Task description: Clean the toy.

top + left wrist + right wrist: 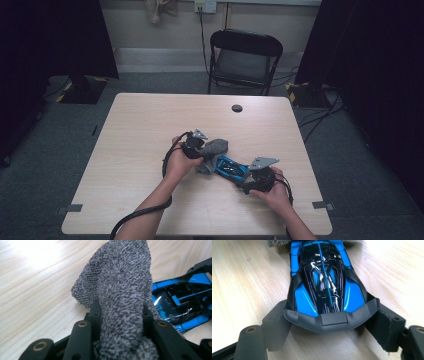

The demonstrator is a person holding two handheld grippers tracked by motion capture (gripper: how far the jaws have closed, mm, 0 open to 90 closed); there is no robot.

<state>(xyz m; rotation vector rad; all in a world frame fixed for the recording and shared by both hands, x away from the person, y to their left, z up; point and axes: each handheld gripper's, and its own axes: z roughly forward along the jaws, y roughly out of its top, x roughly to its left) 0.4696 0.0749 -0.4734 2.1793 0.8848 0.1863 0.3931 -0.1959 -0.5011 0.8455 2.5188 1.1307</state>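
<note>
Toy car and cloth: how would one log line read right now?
left gripper: shut on grey cloth | right gripper: shut on toy car | table: both rest there

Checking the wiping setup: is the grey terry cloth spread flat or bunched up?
Bunched: the grey terry cloth rises in a folded hump, pinched between the left gripper jaws.

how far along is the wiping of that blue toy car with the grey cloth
Done: the left gripper is shut on the grey cloth, and the right gripper clamps the rear spoiler end of the blue toy car on the table. In hand: the cloth hangs beside the car's far end; whether it touches the body I cannot tell. Left: probably rubbing the cloth over the body, then putting both down.
</note>
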